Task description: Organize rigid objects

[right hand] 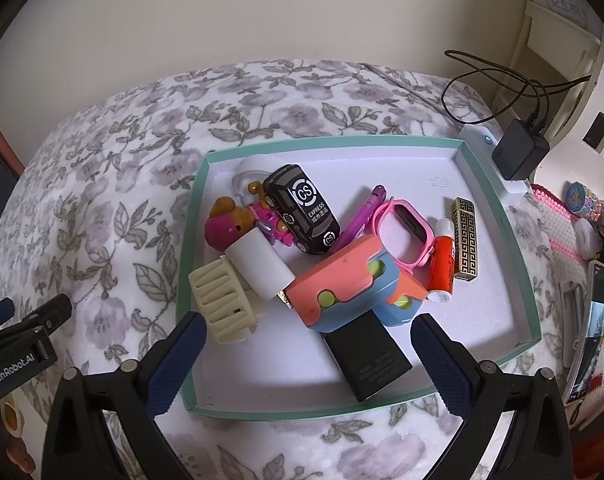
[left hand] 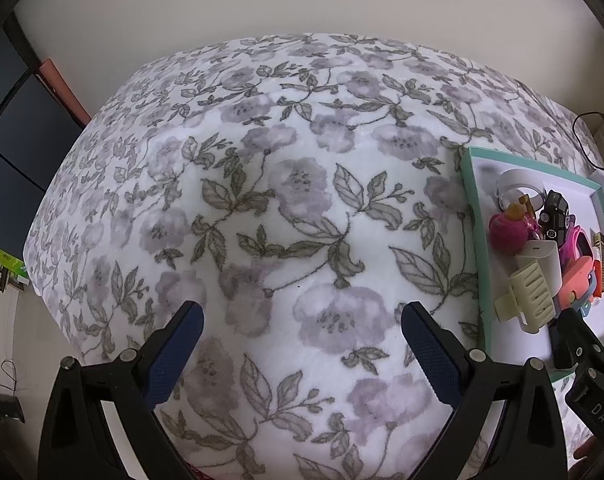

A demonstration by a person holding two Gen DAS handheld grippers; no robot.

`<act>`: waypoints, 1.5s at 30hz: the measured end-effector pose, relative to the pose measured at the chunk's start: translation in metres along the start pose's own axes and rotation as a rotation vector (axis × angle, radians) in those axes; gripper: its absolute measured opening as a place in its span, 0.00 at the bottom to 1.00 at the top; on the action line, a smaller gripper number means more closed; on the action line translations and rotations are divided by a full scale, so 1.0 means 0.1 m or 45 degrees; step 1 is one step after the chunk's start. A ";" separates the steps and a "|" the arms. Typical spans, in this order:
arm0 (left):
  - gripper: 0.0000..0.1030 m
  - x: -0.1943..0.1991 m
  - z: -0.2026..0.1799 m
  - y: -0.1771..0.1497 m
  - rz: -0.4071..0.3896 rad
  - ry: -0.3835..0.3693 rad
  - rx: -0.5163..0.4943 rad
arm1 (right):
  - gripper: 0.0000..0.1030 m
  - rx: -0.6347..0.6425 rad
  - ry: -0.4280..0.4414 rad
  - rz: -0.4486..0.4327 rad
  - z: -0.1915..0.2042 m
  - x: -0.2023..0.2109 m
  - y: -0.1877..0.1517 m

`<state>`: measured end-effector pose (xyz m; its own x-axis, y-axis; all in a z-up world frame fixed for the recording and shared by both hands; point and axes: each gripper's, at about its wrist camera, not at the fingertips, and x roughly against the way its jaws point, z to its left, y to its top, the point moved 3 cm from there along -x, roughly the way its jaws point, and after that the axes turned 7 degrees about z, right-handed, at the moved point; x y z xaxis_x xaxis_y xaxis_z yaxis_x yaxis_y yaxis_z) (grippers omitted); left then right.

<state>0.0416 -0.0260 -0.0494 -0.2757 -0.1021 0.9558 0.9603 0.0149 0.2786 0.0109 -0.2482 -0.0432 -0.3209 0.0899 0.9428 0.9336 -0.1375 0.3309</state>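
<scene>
On the bed's floral fleece blanket (left hand: 286,208) lies a shallow white tray with a mint-green rim (right hand: 497,216), crowded with rigid items. The right gripper (right hand: 307,332) hovers released over its 6 o'clock edge, nothing between the fingers; a black rectangular power bank (right hand: 367,362) lies just ahead, touching a coral-and-blue plastic case (right hand: 341,284). A black toy car (right hand: 302,208) sits toward 11 o'clock. The left gripper (left hand: 302,320) hangs spread wide above bare blanket, the tray at its 3 o'clock.

The tray (right hand: 497,216) lies on the blanket (right hand: 114,184), the toy car (right hand: 302,208) behind the power bank (right hand: 367,360) inside it.
</scene>
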 end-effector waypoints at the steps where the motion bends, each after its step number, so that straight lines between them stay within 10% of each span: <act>1: 0.96 0.00 0.00 0.00 0.000 0.002 -0.001 | 1.00 -0.001 0.000 -0.001 0.00 0.00 0.00; 45: 0.96 -0.02 0.00 0.01 0.017 -0.016 0.029 | 1.00 0.020 -0.013 0.010 -0.01 -0.04 0.01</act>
<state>0.0429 -0.0256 -0.0506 -0.2632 -0.0892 0.9606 0.9628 0.0392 0.2674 0.0128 -0.2494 -0.0471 -0.3120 0.0988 0.9449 0.9386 -0.1223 0.3227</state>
